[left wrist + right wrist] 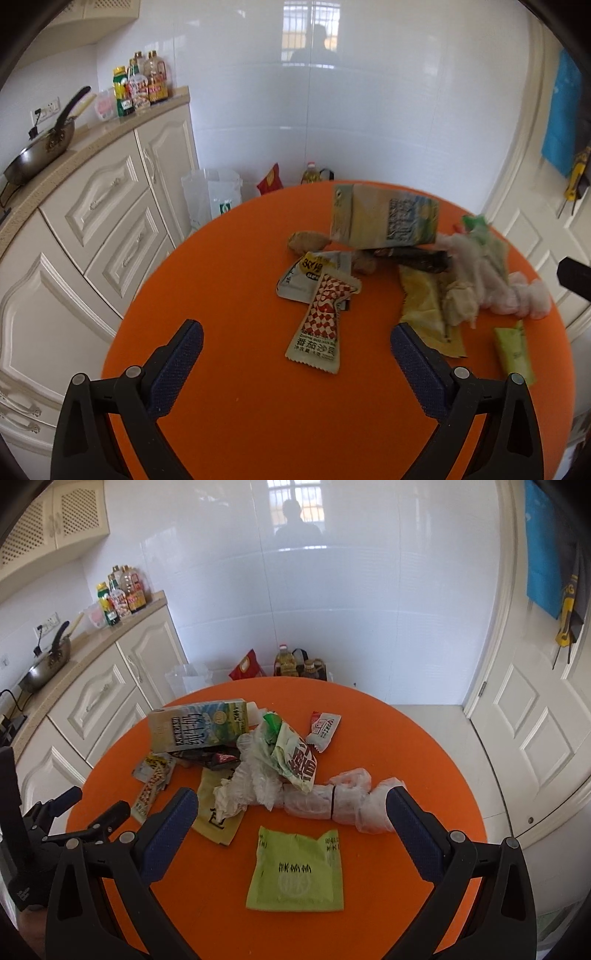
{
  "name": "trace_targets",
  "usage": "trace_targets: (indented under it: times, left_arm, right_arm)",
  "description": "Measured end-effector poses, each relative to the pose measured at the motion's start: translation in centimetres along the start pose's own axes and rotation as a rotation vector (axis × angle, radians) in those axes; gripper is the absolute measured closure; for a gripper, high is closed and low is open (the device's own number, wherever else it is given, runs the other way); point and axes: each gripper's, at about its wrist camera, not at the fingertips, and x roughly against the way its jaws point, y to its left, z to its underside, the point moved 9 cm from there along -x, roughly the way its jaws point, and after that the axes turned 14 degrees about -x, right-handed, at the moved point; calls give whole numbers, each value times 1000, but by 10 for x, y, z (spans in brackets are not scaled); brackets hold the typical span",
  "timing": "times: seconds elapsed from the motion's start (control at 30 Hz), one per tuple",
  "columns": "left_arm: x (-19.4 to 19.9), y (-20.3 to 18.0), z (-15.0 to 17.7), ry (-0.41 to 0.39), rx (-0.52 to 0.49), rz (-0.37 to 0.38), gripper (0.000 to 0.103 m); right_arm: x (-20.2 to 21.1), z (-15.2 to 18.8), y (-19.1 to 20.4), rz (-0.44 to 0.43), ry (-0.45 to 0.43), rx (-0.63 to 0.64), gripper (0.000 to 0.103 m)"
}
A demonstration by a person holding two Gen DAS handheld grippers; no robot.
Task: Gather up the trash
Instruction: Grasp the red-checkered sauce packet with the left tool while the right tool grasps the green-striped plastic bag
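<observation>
Trash lies scattered on a round orange table (240,424) (424,738). My left gripper (295,334) is open above the near side, with a red-checked sauce packet (320,321) lying between its fingers. Beyond that are a milk carton (384,218), a yellow wrapper (428,310) and crumpled plastic (487,273). My right gripper (291,805) is open too, just behind a flat green sachet (295,871). In that view the milk carton (199,727), twisted clear plastic (332,801), a green-white snack bag (295,757) and a small red-white wrapper (323,727) lie further back. The left gripper (88,812) shows at left.
Cream kitchen cabinets (96,229) with a countertop, a wok (40,151) and sauce bottles (140,85) run along the left. On the floor behind the table stand a white plastic bag (212,199), a red packet and oil bottles (291,662). A white door (535,720) is at right.
</observation>
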Motion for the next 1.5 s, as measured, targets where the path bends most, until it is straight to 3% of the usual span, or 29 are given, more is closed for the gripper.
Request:
trace_targets:
  times: [0.1,0.2,0.37,0.4,0.47,0.53,0.57,0.67,0.87,1.1,1.23,1.5]
  left_arm:
    - [-39,0,-11,50,2,16,9]
    - [-72,-2,-20,101,11,34,22]
    - [-97,-10,-49,75,-16,8,36]
    - [-100,-12,-54,69,-18,12,41]
    - [-107,-15,-65,61,-20,17,54]
    - [-113,-18,-73,58,-22,28,79]
    - [-119,-19,-80,58,-19,38,81]
    - [-128,-21,-91,59,-8,53,87]
    - [-135,-19,-97,55,30,91,89]
    - [-142,-16,-108,45,50,102,90]
    - [-139,-24,-102,45,54,104,90]
    - [-139,-25,-97,31,62,127,93]
  right_arm:
    - [-20,-4,2,0,24,2,5]
    - [-41,-9,3,-11,46,-3,10]
    - [-74,-19,3,-54,82,-39,17]
    - [-81,-19,2,-67,94,-50,19]
    - [-97,-15,0,-95,144,-68,38]
    - [-98,-15,-1,-126,142,-84,42]
    - [-94,-14,1,-146,139,-77,51]
    - [-82,-12,0,-170,123,-76,62]
    - [-56,-8,-7,-212,105,-109,72]
    - [-45,-3,-9,-182,92,-86,71]
    - [-65,-6,-4,-81,83,15,68]
    - [-76,-9,-7,-94,78,40,71]
